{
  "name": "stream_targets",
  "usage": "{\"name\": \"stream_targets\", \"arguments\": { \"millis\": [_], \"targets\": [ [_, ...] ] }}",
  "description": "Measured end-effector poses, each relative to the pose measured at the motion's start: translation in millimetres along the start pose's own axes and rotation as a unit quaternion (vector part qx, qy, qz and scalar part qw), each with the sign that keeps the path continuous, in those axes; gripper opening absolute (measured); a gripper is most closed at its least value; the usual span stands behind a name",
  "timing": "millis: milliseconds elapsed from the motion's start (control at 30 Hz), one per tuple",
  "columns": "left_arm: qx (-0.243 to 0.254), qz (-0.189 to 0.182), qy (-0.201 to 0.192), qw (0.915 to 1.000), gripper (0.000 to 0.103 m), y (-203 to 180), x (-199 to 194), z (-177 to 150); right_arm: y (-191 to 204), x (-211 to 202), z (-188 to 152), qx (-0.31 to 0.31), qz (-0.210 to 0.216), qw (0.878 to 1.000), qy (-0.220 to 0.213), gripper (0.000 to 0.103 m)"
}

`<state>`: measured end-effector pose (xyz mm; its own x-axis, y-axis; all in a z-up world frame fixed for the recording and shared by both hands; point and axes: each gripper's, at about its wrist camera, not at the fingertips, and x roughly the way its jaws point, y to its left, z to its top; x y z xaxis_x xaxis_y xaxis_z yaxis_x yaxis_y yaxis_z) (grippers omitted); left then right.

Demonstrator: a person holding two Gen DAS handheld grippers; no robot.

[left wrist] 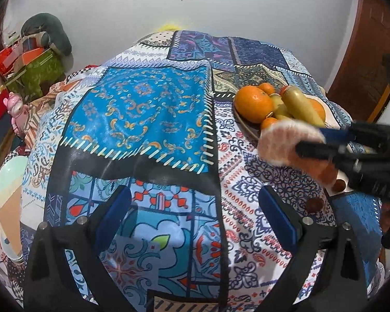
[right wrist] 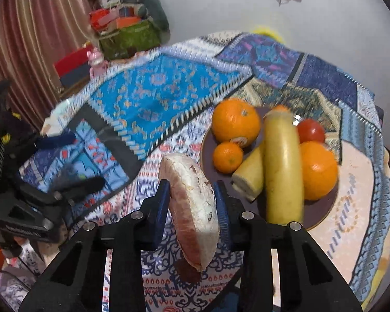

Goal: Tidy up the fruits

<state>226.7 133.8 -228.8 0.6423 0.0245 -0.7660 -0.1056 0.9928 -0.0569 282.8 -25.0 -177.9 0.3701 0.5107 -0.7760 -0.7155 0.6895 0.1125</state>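
Observation:
My right gripper (right wrist: 192, 195) is shut on a net-wrapped reddish fruit (right wrist: 192, 208), held above the patterned tablecloth left of a dark plate (right wrist: 322, 215). The plate holds a large orange (right wrist: 235, 122), a small mandarin (right wrist: 227, 157), two yellow bananas (right wrist: 282, 166), a tomato (right wrist: 310, 131) and another orange (right wrist: 318, 170). In the left wrist view the right gripper (left wrist: 325, 143) with the wrapped fruit (left wrist: 280, 143) is at right, in front of the plate's fruit pile (left wrist: 252, 104). My left gripper (left wrist: 195, 218) is open and empty over the cloth; it also shows in the right wrist view (right wrist: 72, 161).
The tablecloth (left wrist: 143, 109) covers the table. Two small brown round items (left wrist: 315, 205) lie on it near the right gripper. A pale green dish (left wrist: 7, 179) sits at the left edge. A pink toy (left wrist: 17, 111) and cluttered boxes (left wrist: 31, 59) stand beyond the table.

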Motion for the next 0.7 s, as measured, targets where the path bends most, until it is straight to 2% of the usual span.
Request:
{"name": "stream_targets", "arguments": {
  "millis": [200, 333, 400, 700],
  "targets": [
    [0.007, -0.004, 0.000, 1.0000, 0.099, -11.7, 10.7, 14.4, -20.0, -9.7, 27.7, 0.025, -0.034, 0.998, -0.039, 0.032],
    [0.015, -0.004, -0.004, 0.9999, 0.099, -22.7, 23.0, 28.5, -28.9, 2.6, 38.7, 0.023, -0.071, 0.997, -0.030, 0.033],
    [0.016, -0.006, -0.005, 0.9998, 0.099, -28.9, 31.1, 36.7, -33.5, 6.9, 39.8, 0.027, -0.074, 0.997, -0.023, 0.033],
    [0.013, -0.018, 0.007, 0.9997, 0.099, -46.2, 59.9, 59.2, -47.5, -11.3, 38.8, 0.036, -0.073, 0.996, -0.045, 0.033]
  ]
}}
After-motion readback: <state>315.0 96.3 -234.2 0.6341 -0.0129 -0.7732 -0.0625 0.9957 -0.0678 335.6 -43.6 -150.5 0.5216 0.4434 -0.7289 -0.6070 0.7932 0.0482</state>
